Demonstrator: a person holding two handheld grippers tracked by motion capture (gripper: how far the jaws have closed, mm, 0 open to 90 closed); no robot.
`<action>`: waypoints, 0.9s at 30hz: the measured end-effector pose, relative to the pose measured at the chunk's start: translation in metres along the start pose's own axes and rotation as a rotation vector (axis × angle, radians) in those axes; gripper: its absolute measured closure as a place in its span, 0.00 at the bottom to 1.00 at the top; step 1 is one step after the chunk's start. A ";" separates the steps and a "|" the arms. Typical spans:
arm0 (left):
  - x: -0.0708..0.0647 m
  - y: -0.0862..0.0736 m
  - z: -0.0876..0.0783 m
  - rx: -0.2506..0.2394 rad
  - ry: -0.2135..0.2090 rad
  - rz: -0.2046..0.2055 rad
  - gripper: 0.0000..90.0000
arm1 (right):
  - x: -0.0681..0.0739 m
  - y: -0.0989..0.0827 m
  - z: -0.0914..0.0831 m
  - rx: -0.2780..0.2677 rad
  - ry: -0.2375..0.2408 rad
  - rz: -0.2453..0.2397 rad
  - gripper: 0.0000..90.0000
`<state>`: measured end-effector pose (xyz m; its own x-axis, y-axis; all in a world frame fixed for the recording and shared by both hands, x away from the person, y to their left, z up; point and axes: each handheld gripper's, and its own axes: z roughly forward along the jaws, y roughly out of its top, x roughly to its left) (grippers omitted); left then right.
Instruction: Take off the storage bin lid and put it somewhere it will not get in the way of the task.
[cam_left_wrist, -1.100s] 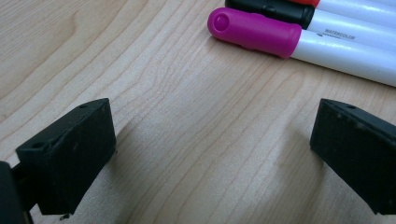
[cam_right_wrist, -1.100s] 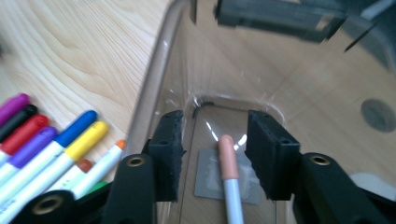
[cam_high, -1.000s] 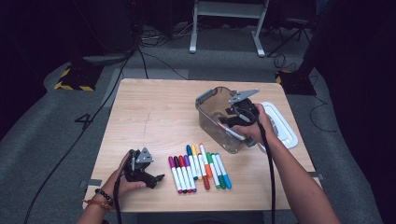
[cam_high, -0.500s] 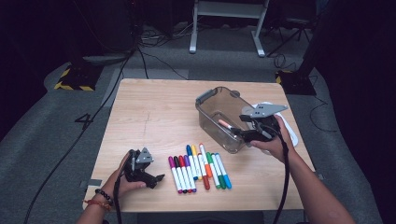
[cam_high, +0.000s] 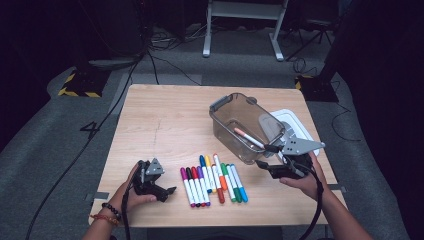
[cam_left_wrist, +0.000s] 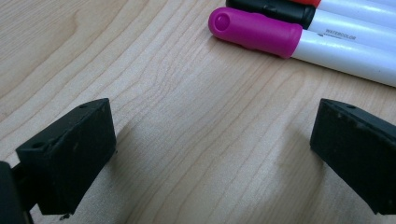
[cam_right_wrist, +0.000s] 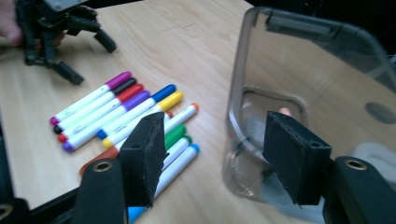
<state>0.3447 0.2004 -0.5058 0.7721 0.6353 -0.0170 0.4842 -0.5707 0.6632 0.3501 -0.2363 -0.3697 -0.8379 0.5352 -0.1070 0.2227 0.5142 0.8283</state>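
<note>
Table (cam_high: 165, 125) with markers (cam_high: 212, 177), bin (cam_high: 242, 125)

black claws (cam_high: 267, 156), beaded bracelet (cam_high: 102, 212); trailing cables

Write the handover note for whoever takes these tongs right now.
Left tongs: open, empty, on the table beside the magenta marker.
Right tongs: open, empty, jaws just opened, at the near corner of the clear bin.
Done: one pink-capped marker lies in the bin.
Left: the marker row on the table goes in; the white lid sits behind the bin.
</note>
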 end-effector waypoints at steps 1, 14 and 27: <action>0.000 0.000 0.000 0.000 0.000 0.000 0.01 | 0.000 0.000 0.000 0.000 0.000 0.000 0.44; 0.000 0.000 0.000 0.000 0.001 -0.001 0.01 | 0.034 -0.057 0.041 0.132 0.096 0.012 0.43; 0.000 0.000 0.000 0.000 0.000 -0.001 0.01 | 0.040 -0.070 0.073 0.211 0.119 0.034 0.43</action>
<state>0.3446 0.2003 -0.5058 0.7714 0.6361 -0.0173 0.4849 -0.5700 0.6633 0.3372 -0.2019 -0.4725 -0.8783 0.4781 -0.0050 0.3403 0.6324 0.6959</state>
